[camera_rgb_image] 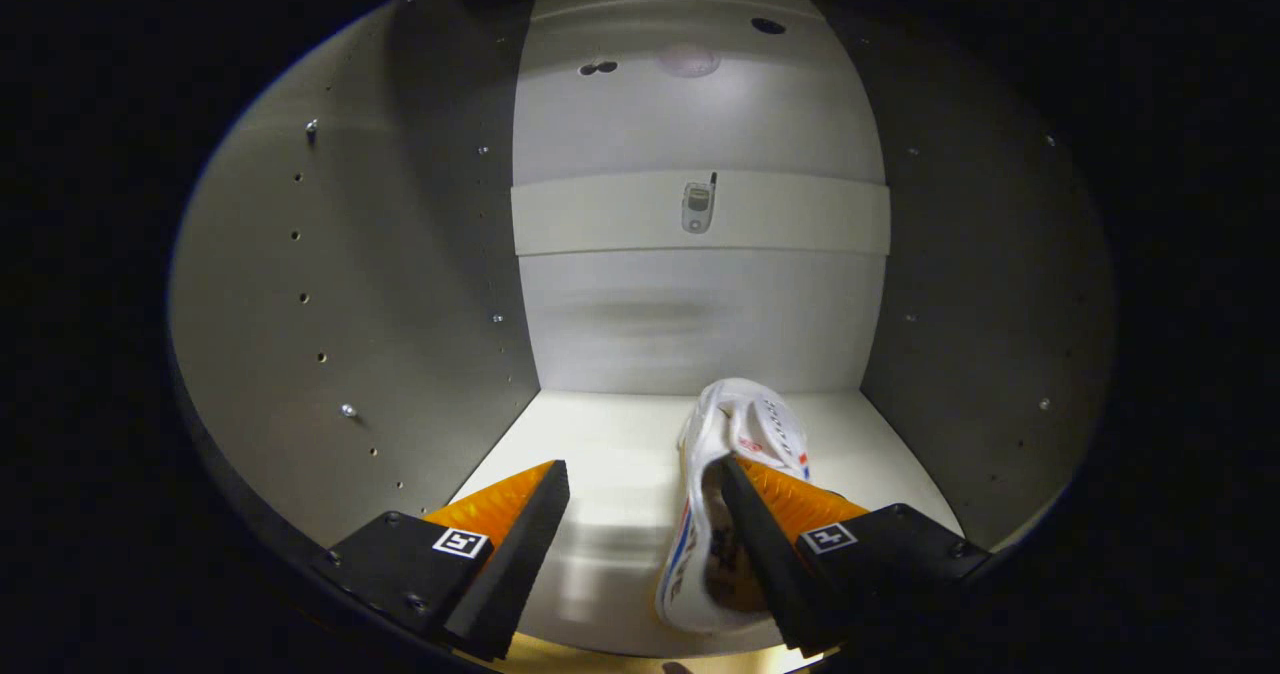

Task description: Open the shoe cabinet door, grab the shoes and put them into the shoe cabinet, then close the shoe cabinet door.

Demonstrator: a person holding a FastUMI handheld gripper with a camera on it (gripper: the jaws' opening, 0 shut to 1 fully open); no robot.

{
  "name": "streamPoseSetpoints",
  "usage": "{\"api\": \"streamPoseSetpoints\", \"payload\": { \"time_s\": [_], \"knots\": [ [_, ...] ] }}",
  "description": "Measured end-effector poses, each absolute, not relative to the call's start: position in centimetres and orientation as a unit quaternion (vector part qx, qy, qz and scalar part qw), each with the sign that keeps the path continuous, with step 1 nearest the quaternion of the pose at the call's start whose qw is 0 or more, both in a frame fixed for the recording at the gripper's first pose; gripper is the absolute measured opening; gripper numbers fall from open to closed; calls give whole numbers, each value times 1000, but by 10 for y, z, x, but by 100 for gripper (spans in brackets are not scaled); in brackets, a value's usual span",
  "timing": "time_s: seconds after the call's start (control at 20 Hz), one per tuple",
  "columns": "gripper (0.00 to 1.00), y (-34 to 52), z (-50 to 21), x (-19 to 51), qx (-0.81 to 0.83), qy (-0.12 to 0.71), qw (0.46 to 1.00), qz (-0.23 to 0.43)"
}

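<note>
Inside cabinet (400, 254), tongs (645, 484) apart beside shoe (740, 434)

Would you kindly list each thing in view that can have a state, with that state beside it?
Gripper: open, inside the cabinet, one finger reaching into the shoe's opening.
Shoe: resting on the cabinet floor, toe toward the back wall, not clamped.
Shoe cabinet: open, its floor holding one shoe.
Small device on the back rail: hanging upright.
</note>
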State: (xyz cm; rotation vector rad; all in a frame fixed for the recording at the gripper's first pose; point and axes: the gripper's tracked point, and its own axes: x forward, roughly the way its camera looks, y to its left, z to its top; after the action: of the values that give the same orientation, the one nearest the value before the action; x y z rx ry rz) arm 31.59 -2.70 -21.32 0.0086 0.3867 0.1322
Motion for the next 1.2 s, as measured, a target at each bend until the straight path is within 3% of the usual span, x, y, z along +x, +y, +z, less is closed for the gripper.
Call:
{"api": "streamPoseSetpoints", "payload": {
  "time_s": [0.3,0.75,1.2],
  "knots": [
    [99,-29,-175,253,1,165,985,46],
    [98,-23,-67,88,14,71,997,19],
    [99,-95,10,-73,19,19,1000,-15]
  ]
}}
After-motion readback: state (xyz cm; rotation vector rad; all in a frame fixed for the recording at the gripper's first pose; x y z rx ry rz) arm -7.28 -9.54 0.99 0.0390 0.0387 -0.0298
